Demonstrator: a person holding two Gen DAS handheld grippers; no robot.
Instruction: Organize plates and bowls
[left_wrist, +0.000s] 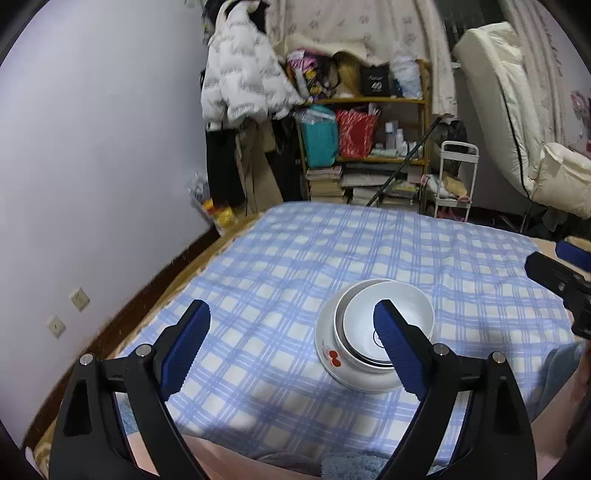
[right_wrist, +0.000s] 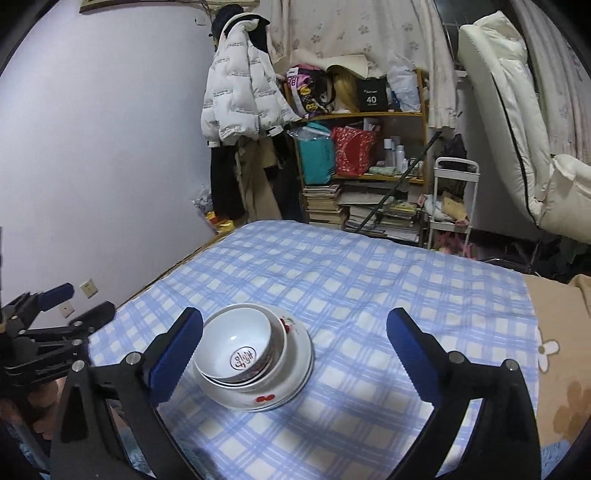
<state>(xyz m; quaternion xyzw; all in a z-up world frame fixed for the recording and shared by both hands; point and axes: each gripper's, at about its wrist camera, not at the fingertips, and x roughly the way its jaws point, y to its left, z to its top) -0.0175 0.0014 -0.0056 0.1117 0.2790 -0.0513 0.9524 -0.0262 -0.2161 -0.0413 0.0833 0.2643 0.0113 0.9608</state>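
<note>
- The stack of nested bowls and plates (right_wrist: 255, 363) is sitting on the blue checked cloth (right_wrist: 369, 295), toward its near edge; the smaller bowl with the round red mark (right_wrist: 236, 341) is lying innermost, the wider cherry-printed dish (right_wrist: 266, 397) lowest, probably so the pile takes one spot.
- The right gripper (right_wrist: 293, 354) is hovering just above the stack's near side, fingers spread wide and holding nothing; its left pad is overlapping the stack's left rim in view, though contact cannot be told.
- The left gripper (left_wrist: 291, 345) is hanging left of the stack, likewise spread and empty.
- Beyond the stack, across the cloth, a cluttered wooden shelf (right_wrist: 369, 147) and a white puffer jacket (right_wrist: 240, 92) are standing against the wall, well apart.
- Nothing is lying between either gripper and the stack.
</note>
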